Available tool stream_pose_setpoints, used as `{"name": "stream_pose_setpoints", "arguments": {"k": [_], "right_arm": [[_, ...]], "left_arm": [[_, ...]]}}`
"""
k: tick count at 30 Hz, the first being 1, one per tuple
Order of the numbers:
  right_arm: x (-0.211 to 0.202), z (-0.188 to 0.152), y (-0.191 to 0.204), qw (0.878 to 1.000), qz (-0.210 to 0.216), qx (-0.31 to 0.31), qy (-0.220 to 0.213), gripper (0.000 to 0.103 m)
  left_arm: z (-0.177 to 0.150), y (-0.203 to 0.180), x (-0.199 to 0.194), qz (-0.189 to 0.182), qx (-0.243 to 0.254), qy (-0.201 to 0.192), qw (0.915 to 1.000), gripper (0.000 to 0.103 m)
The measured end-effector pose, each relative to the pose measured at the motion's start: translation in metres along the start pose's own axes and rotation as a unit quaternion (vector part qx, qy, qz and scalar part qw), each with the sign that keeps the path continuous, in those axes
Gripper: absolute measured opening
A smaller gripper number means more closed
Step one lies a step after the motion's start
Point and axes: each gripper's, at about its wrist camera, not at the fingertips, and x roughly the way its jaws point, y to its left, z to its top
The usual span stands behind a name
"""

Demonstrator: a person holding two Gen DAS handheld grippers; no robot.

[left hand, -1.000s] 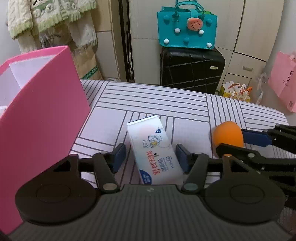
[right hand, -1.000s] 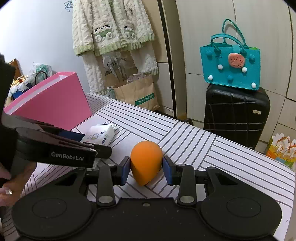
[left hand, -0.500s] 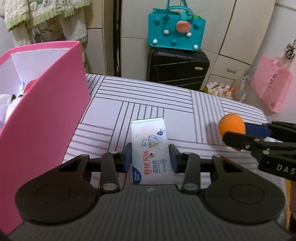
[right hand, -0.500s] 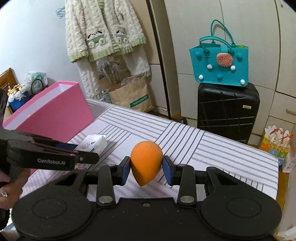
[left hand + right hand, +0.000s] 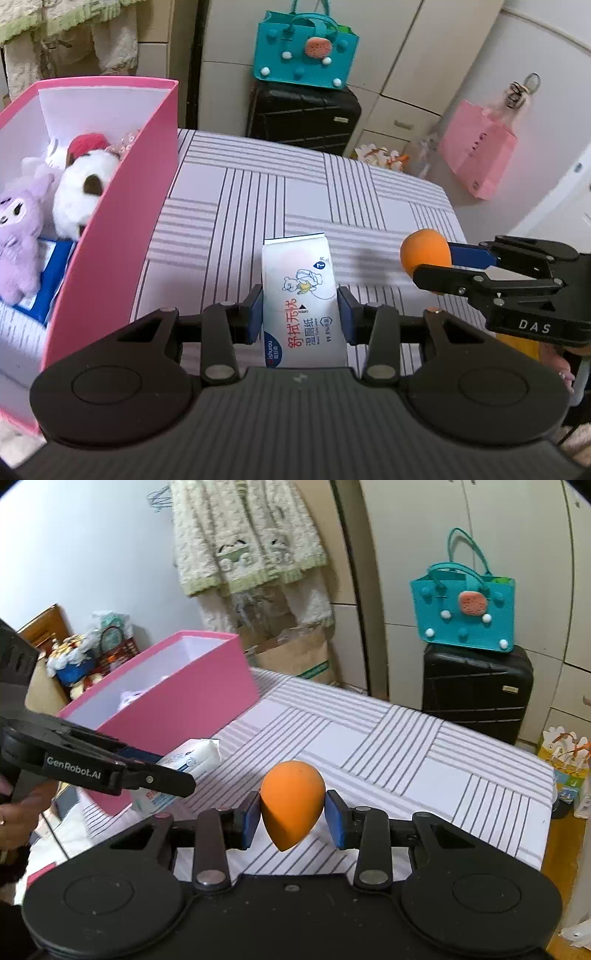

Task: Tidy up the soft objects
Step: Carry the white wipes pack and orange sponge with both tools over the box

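Inside pink box (image 5: 110, 206), panda plush (image 5: 79, 192), purple plush (image 5: 20, 236), red plush (image 5: 86, 144).

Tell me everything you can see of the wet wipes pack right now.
The wet wipes pack is a flat, soft white plastic pouch with red Chinese lettering, a small cartoon bear and a blue corner logo. The left tool is shut on its sides, blue pads pressing both long edges. It points away from the camera, lifted above the striped table, right of the pink box. Its far end is a crimped seal.
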Motion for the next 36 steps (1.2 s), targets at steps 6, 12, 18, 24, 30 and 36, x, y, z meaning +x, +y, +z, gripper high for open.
{"name": "stream_pose_setpoints", "arguments": {"k": [6,12,18,24,30,36], "right_arm": [[-0.013,-0.01,0.026,0.999,0.032,-0.001,0.02,0.043],[-0.024,-0.018,0.055,0.997,0.06,-0.009,0.042,0.043],[-0.032,-0.014,0.075,0.995,0.084,-0.01,0.054,0.043],[-0.032,0.0,0.099,0.993,0.106,-0.014,0.051,0.043],[-0.025,0.018,0.12,0.993,0.11,-0.029,0.033,0.043],[-0.014,0.038,0.14,0.993,0.112,-0.043,0.02,0.043]], "left_arm": [[-0.016,0.004,-0.03,-0.019,0.022,0.009,0.9995,0.04],[-0.029,0.008,-0.057,-0.038,0.042,0.026,0.998,0.04],[-0.037,0.014,-0.085,-0.048,0.065,0.041,0.9959,0.04],[-0.037,0.031,-0.114,-0.057,0.066,0.037,0.9955,0.04],[-0.029,0.056,-0.143,-0.05,0.058,-0.004,0.9971,0.04],[-0.019,0.09,-0.165,-0.044,0.037,-0.032,0.9978,0.04]]}}
